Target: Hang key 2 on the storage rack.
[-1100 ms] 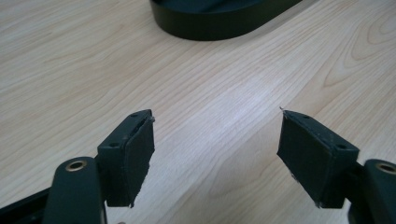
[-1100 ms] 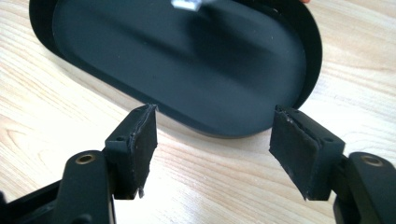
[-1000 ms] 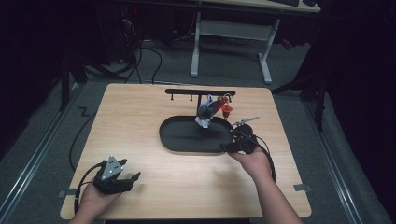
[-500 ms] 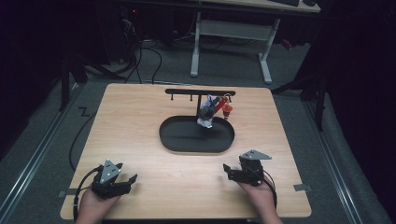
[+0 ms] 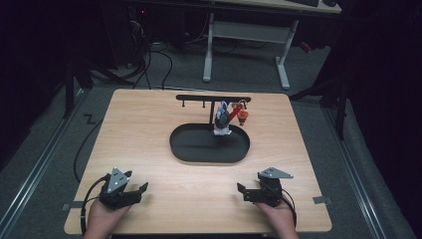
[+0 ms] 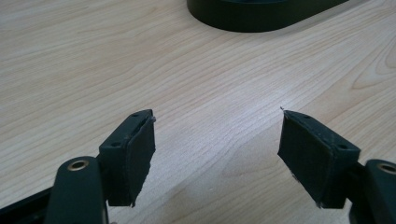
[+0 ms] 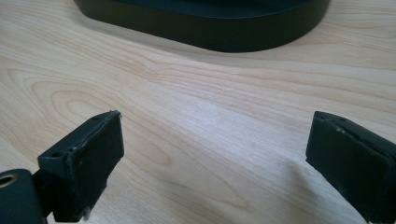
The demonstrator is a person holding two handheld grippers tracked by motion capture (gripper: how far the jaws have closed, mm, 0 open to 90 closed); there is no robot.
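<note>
A black oval tray [image 5: 199, 149] lies at the middle of the wooden table [image 5: 149, 129]. Behind it stands a black T-shaped rack [image 5: 213, 98] from whose right end hang a red piece [image 5: 241, 113] and a grey-and-white item [image 5: 222, 119] that reaches down to the tray. My left gripper [image 5: 139, 191] rests open near the front left edge, with bare wood between its pads [image 6: 135, 158]. My right gripper [image 5: 243, 191] rests open near the front right, nothing between its pads [image 7: 93, 154]. The tray's wall [image 7: 205, 32] lies ahead of the right gripper, and the tray rim [image 6: 252, 18] is ahead of the left one.
A white-legged desk [image 5: 244, 35] stands beyond the table on grey carpet, with cables [image 5: 159, 55] trailing on the floor at the left. Tape marks [image 5: 318, 200] sit near the table's front corners. Dark surroundings close in on both sides.
My right gripper has drawn back from the tray's right rim to the front right of the table. The left gripper has stayed near the front left.
</note>
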